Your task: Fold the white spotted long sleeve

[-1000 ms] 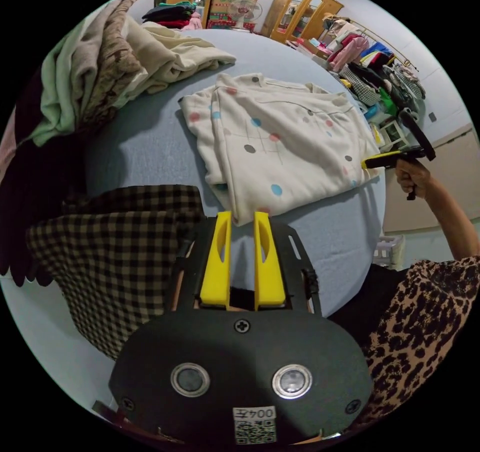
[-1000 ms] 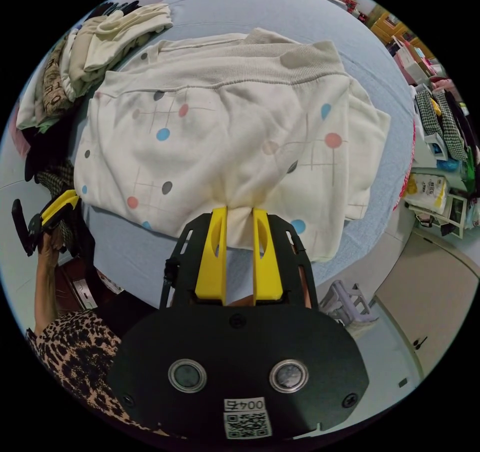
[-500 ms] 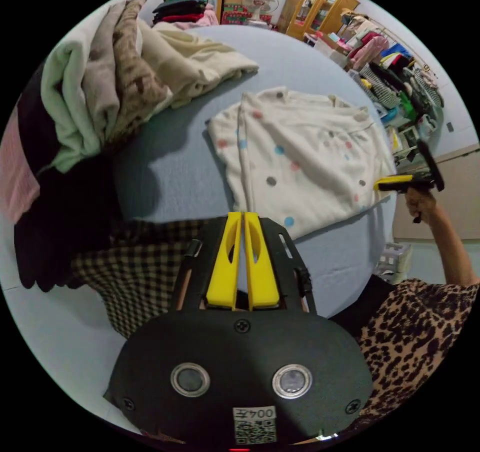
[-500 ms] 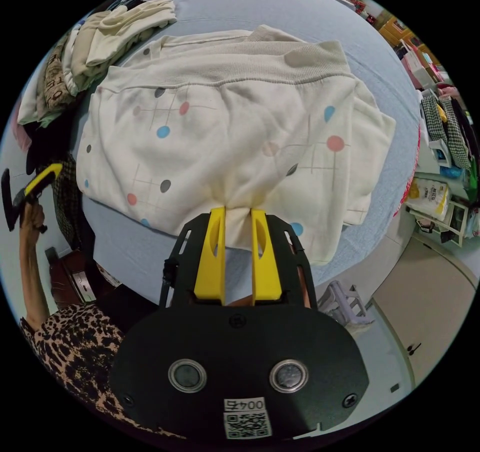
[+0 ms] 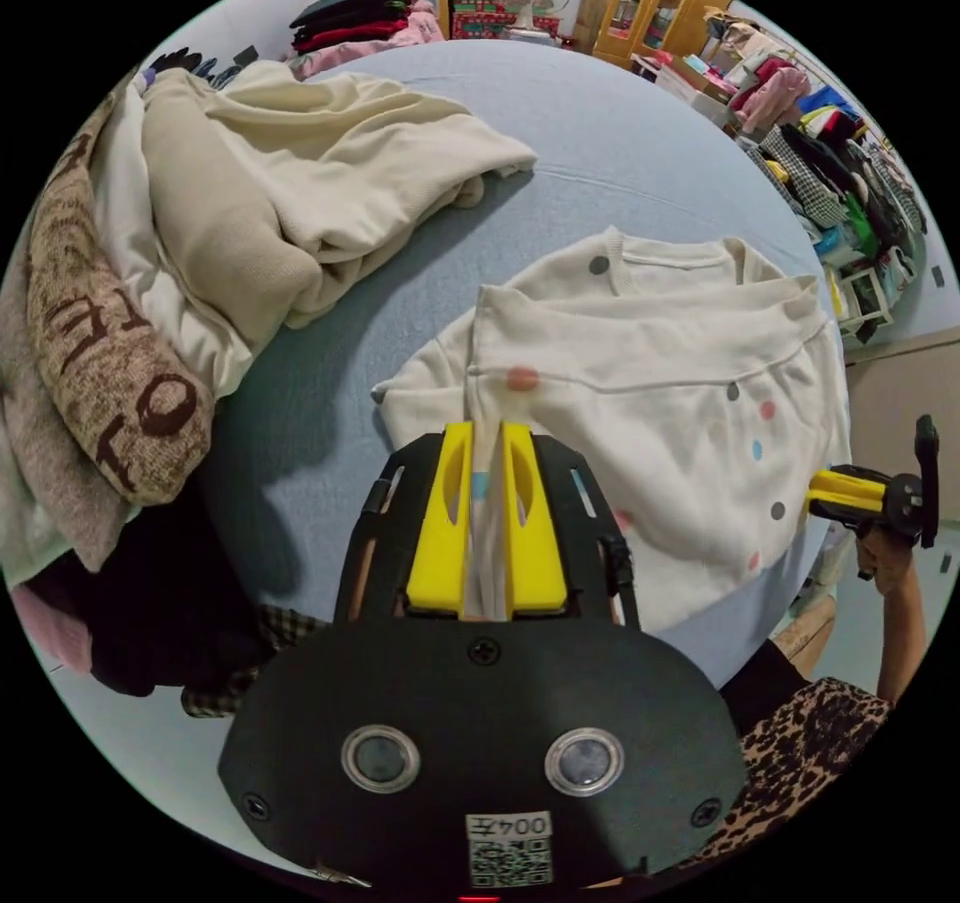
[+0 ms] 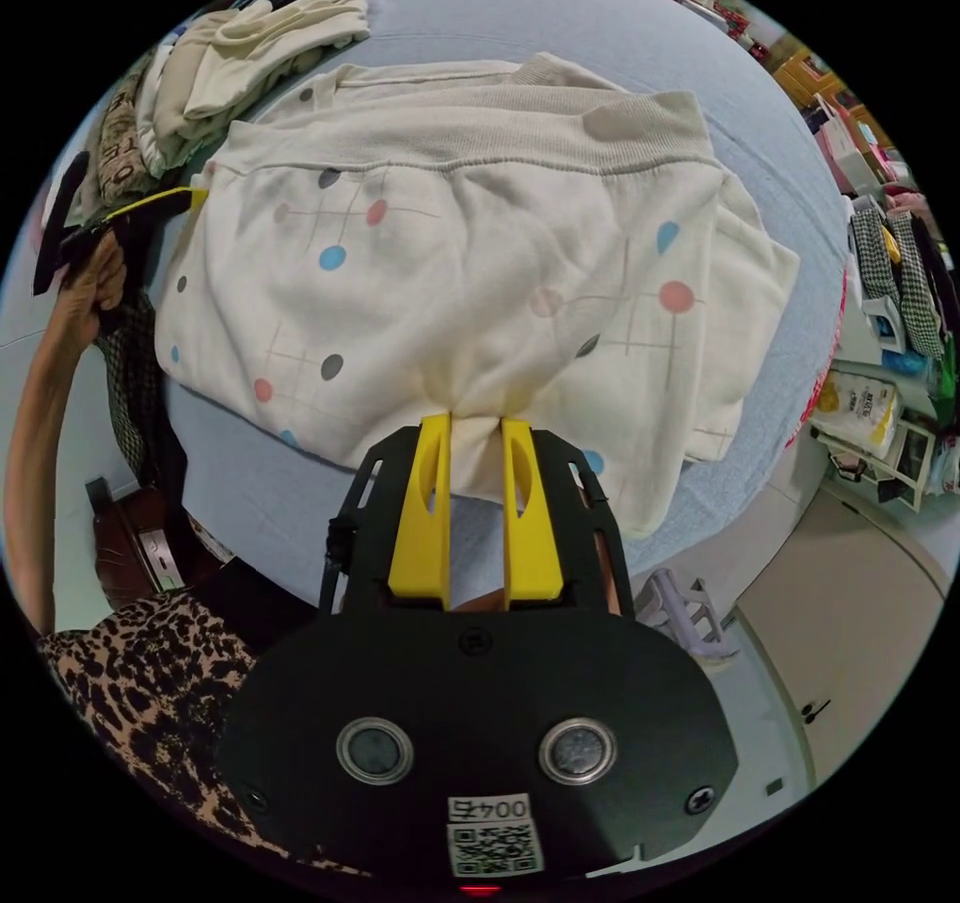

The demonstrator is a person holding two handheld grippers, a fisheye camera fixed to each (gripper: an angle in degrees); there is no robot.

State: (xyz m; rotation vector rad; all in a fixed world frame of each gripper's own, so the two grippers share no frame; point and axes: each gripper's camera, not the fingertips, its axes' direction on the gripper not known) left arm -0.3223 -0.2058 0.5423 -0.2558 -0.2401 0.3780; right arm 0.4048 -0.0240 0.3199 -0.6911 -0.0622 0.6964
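A big bed (image 5: 620, 133) with a smooth pale blue sheet takes up most of the room. The white spotted long sleeve (image 5: 650, 403) lies flat on the bed, near the edge where the person stands. It is soft, thick cloth with small round dots in blue, pink and grey, and thin crossing lines. In the right gripper view its long side runs across the picture, and the ribbed band (image 6: 560, 133) lies on the far side, away from the person. A heap of cream and brown clothes (image 5: 200, 243) sits on the bed beside the top.

The left gripper (image 5: 487, 443) has its yellow jaws closed on a bunched fold of the top. The right gripper (image 6: 475, 433) also pinches a fold of the top at its near edge.
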